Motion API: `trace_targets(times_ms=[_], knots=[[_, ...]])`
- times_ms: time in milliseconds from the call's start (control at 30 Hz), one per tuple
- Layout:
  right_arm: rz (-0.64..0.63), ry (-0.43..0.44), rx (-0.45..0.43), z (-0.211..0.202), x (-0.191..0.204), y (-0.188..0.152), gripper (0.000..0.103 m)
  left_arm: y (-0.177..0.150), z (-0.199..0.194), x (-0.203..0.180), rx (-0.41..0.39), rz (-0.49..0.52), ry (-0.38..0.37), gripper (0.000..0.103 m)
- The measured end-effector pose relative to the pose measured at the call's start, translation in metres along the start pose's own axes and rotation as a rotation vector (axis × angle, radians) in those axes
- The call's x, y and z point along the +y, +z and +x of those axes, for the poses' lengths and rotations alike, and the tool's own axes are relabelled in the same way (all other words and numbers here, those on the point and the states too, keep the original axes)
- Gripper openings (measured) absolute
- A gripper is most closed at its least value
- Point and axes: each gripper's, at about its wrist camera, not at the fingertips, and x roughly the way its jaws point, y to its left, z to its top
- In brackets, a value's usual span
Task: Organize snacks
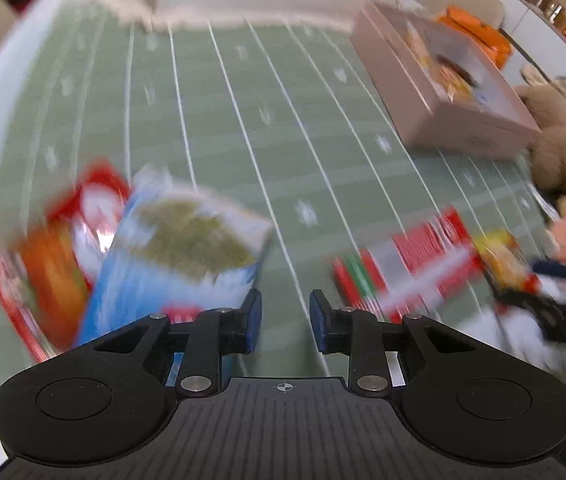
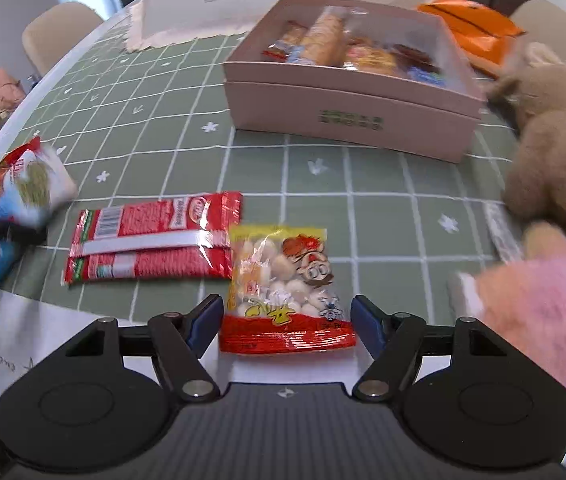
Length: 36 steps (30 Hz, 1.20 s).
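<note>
The candy bag (image 2: 285,292) — clear at the top, red along its bottom seam — is seen lying flat at the near edge of the worktop (image 2: 383,216), its long axis running away from the right claw (image 2: 287,324) towards the pink box (image 2: 347,108). Its near end is framed between the two open blue pads, one on each side and neither touching it, so nothing is gripped by the right claw. The bag is judged to be this claw's target, since it sits squarely in line with it, and a closing of the pads would fall across its short width.

Just beside the bag, to its left, a red wafer packet (image 2: 151,240) lies crosswise, its right end touching or slightly under the bag's corner; which of the two cannot be told.

The left claw (image 1: 285,320) is held further off, over bare green cloth. Its pads stand narrowly apart with nothing between them — it is released. A blue-and-white snack bag (image 1: 179,256) lies blurred to its left, resting partly on a red packet (image 1: 43,276).

The pink box stands well beyond, with snacks already inside.
</note>
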Motion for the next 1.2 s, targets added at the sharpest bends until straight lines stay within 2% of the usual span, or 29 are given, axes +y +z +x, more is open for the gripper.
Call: trace_targets(times_ms=[67, 133, 167, 233, 300, 333, 400, 433, 467, 500, 600, 733, 800, 933, 1200], knots=[[0.035, -0.005, -0.010, -0.008, -0.003, -0.005, 0.072, 0.015, -0.004, -0.012, -0.050, 0.059, -0.079, 0.030], [0.066, -0.011, -0.019, -0.016, -0.008, -0.012, 0.073, 0.026, -0.008, -0.040, -0.090, 0.218, -0.173, 0.030], [0.078, -0.016, -0.023, -0.020, -0.010, -0.015, 0.074, 0.026, -0.008, -0.054, -0.098, 0.313, -0.190, 0.030], [0.095, -0.031, -0.026, -0.028, -0.015, -0.022, 0.076, 0.019, -0.003, -0.090, -0.094, 0.555, -0.180, 0.033], [0.115, -0.053, -0.027, -0.033, -0.019, -0.030, 0.077, 0.004, 0.010, -0.118, -0.051, 0.772, -0.144, 0.035], [0.126, -0.059, -0.026, -0.035, -0.023, -0.033, 0.077, -0.005, 0.017, -0.127, -0.023, 0.849, -0.131, 0.035], [0.157, -0.072, -0.024, -0.037, -0.028, -0.040, 0.077, -0.017, 0.031, -0.142, 0.035, 0.942, -0.125, 0.035], [0.175, -0.076, -0.023, -0.038, -0.031, -0.043, 0.077, -0.023, 0.032, -0.146, 0.044, 0.970, -0.130, 0.048], [0.187, -0.077, -0.021, -0.039, -0.033, -0.046, 0.077, -0.028, 0.032, -0.150, 0.046, 0.997, -0.149, 0.053], [0.198, -0.079, -0.018, -0.040, -0.034, -0.049, 0.077, -0.029, 0.033, -0.153, 0.059, 1.004, -0.165, 0.059], [0.206, -0.091, -0.009, -0.040, -0.033, -0.057, 0.077, -0.028, 0.028, -0.151, 0.055, 0.973, -0.178, 0.057], [0.195, -0.101, -0.005, -0.040, -0.028, -0.062, 0.077, -0.004, 0.031, -0.139, 0.000, 0.830, -0.095, 0.054], [0.194, -0.095, 0.002, -0.039, -0.026, -0.063, 0.078, 0.008, 0.036, -0.132, 0.002, 0.764, -0.067, 0.059], [0.176, -0.087, 0.007, -0.035, -0.021, -0.062, 0.078, 0.024, 0.040, -0.123, 0.040, 0.617, -0.089, 0.057], [0.149, -0.065, 0.013, -0.023, -0.015, -0.050, 0.081, 0.007, 0.036, -0.129, 0.075, 0.528, -0.109, 0.058]])
